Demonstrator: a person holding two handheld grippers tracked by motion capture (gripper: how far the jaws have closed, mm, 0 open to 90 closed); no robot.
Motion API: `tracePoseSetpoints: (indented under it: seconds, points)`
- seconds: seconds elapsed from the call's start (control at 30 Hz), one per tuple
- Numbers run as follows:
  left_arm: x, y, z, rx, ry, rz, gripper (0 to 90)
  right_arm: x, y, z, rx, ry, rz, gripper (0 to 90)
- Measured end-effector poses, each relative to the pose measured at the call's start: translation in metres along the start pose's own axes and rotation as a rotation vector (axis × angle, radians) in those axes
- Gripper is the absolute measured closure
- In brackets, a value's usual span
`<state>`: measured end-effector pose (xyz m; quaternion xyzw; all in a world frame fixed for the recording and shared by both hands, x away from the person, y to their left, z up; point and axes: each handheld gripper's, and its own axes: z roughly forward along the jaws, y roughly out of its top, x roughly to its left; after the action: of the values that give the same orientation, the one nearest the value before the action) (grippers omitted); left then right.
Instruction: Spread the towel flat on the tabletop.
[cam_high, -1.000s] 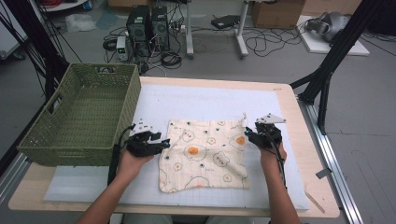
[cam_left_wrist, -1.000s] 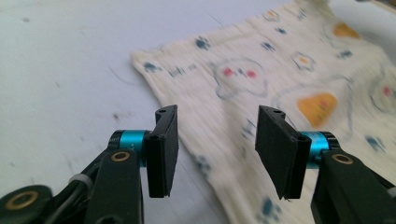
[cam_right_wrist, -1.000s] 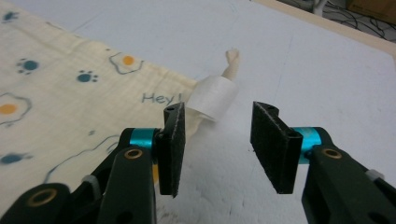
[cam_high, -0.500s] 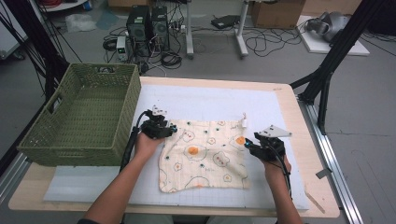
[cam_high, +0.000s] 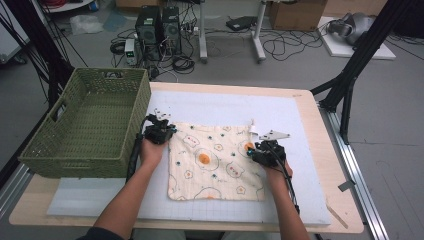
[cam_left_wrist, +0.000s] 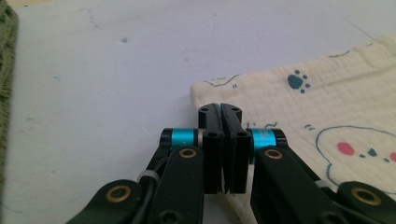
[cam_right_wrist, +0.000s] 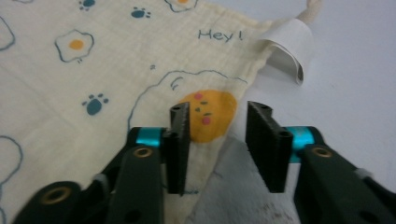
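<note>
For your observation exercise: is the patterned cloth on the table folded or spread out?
Spread out: the cloth lies flat as one square layer on the white mat, its printed pattern fully visible.

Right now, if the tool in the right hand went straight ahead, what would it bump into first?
Probably the cloth. The right tool has its jaws apart astride the cloth's edge, over an orange egg yolk. Beyond and a bit to one side curls a white label, though how far off is unclear.
</note>
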<state>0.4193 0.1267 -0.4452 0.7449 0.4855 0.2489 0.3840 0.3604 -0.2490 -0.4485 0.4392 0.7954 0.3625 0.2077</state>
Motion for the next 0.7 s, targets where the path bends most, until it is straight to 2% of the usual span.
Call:
tracePoseSetpoints:
  seconds: [0.03,0.07,0.1,0.13,0.17,0.2,0.23,0.3,0.4,0.43,0.5,0.53,0.57,0.6,0.63,0.67,0.7]
  points:
    - [0.0,0.0,0.001,-0.002,-0.003,-0.001,87.0,0.0,0.001,0.001,0.0,0.021,0.003,81.0]
    - [-0.001,-0.001,0.002,0.005,-0.012,0.007,86.4,0.002,0.005,0.004,0.01,0.021,-0.028,87.7]
    - [-0.003,-0.001,0.002,0.008,-0.027,0.0,85.0,0.001,0.007,0.005,0.013,-0.002,-0.035,87.9]
    - [-0.004,-0.001,0.003,0.017,-0.037,-0.008,79.0,0.0,0.009,0.006,0.017,-0.047,-0.036,88.1]
    - [-0.005,-0.002,0.003,0.021,-0.053,-0.035,68.3,-0.002,0.01,0.007,0.023,-0.087,-0.04,88.1]
    - [-0.005,-0.002,0.003,0.021,-0.053,-0.035,62.3,-0.006,0.01,0.007,0.025,-0.122,-0.026,88.0]
    - [-0.006,-0.002,0.003,0.027,-0.074,-0.049,57.8,-0.01,0.009,0.007,0.027,-0.155,-0.008,88.0]
    - [-0.01,-0.001,0.0,0.041,-0.093,-0.026,50.6,-0.017,0.008,0.007,0.023,-0.183,0.027,87.8]
    - [-0.012,0.0,-0.004,0.041,-0.109,-0.008,49.6,-0.017,0.007,0.006,0.018,-0.178,0.043,84.8]
    - [-0.014,-0.001,-0.008,0.036,-0.132,0.001,50.5,-0.015,0.007,0.004,0.014,-0.172,0.033,78.0]
    - [-0.016,-0.002,-0.008,0.046,-0.138,0.007,51.7,-0.014,0.008,0.002,0.004,-0.167,0.03,75.3]
    - [-0.018,-0.005,-0.007,0.063,-0.152,0.028,55.9,-0.013,0.008,-0.003,-0.014,-0.154,0.03,70.8]
    - [-0.019,-0.006,-0.006,0.071,-0.15,0.042,60.6,-0.012,0.008,-0.005,-0.017,-0.145,0.032,70.0]
    - [-0.021,-0.007,-0.006,0.059,-0.13,0.071,66.6,-0.011,0.008,-0.008,-0.027,-0.141,0.018,69.5]
    - [-0.021,-0.007,-0.006,0.054,-0.13,0.087,77.0,-0.009,0.007,-0.011,-0.031,-0.134,0.014,68.4]
    - [-0.024,-0.006,-0.006,0.051,-0.092,0.125,85.0,-0.008,0.006,-0.014,-0.035,-0.127,0.005,67.0]
    - [-0.024,-0.006,-0.006,0.051,-0.092,0.125,87.1,-0.008,0.006,-0.014,-0.035,-0.127,0.005,67.0]
